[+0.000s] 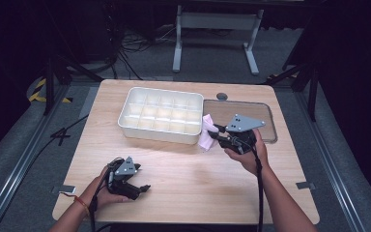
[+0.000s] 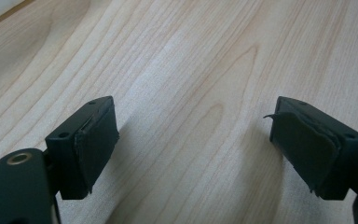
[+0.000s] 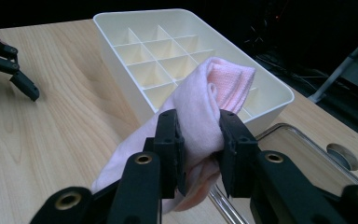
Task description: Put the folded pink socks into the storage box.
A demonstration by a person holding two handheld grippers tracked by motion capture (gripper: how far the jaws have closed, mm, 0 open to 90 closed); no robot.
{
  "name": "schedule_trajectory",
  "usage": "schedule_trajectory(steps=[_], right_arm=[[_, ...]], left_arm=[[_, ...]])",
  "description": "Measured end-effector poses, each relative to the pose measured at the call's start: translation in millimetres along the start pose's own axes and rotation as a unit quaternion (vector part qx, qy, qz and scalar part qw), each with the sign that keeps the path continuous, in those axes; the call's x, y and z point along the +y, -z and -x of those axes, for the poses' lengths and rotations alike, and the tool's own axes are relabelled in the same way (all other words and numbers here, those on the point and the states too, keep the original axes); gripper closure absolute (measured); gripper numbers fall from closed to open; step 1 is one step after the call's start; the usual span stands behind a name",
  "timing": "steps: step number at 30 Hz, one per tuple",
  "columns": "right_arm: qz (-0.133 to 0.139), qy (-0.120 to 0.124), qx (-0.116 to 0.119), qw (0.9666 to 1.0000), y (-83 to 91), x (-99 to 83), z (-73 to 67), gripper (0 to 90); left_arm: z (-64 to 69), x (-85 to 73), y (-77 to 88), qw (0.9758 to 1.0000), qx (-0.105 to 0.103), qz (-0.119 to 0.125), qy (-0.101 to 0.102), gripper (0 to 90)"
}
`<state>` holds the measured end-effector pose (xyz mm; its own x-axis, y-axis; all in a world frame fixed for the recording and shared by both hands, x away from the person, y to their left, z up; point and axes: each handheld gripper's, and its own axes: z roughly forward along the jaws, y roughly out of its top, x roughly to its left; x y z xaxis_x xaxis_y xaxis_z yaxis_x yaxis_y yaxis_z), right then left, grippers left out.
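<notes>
The right tongs (image 3: 198, 140) pinch a pink cloth (image 3: 205, 102), the two black jaws pressed against its bunched middle. In the right gripper view the cloth stands up between the jaws, its folded top rising toward the upper middle of the frame and its loose tail hanging down to the lower left. Directly behind it lies the white divided tray (image 3: 279, 95), whose long axis runs from the upper left of that frame to the right. In the high view the cloth (image 1: 206, 133) hangs just beside the tray's (image 1: 159, 134) right-hand end, at the centre of the picture, with the clear lid (image 1: 265, 123) flat on the table (image 1: 198, 193) to the right of it. The coming move likely turns on this: the tray sits up and to the left of the right tongs (image 1: 216, 131), very near.

The left tongs (image 1: 142, 189) rest at the lower left of the high view, well apart from the tray. Their jaws stand spread over bare wood, gripping nothing.
</notes>
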<state>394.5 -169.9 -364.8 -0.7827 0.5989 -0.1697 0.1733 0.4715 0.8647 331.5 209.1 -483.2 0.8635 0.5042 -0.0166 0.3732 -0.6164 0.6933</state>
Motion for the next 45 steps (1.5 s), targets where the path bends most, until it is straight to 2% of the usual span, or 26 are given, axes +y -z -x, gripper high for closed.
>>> schedule_trajectory(steps=[6,12,22,31,37,40,45], right_arm=[[-0.004,0.006,-0.012,0.9999,-7.0,6.3,3.8,71.5],[-0.006,0.009,-0.026,0.9996,-22.8,16.3,10.6,71.5],[-0.016,0.011,-0.034,0.9992,-41.7,23.6,15.1,71.5],[-0.026,0.012,-0.042,0.9987,-57.2,25.4,19.2,71.4],[-0.040,0.016,-0.043,0.9982,-70.3,27.4,19.7,71.4],[-0.050,0.022,-0.051,0.9972,-77.6,27.2,21.0,71.5],[-0.060,0.019,-0.053,0.9966,-86.5,26.0,24.7,71.5]], left_arm=[[0.2,-0.1,0.4,1.0000,0.002,-0.002,0.000,15.2],[0.2,-0.1,0.4,1.0000,0.002,-0.002,0.000,15.2],[0.4,-0.1,0.5,1.0000,0.003,-0.002,0.000,15.2],[0.5,-0.1,0.6,1.0000,0.003,-0.003,0.001,15.2],[0.6,-0.1,0.6,1.0000,0.004,-0.003,0.001,15.2],[0.4,0.2,1.3,1.0000,0.003,-0.007,0.000,15.2],[0.4,0.1,1.4,1.0000,0.003,-0.007,-0.001,15.2]])
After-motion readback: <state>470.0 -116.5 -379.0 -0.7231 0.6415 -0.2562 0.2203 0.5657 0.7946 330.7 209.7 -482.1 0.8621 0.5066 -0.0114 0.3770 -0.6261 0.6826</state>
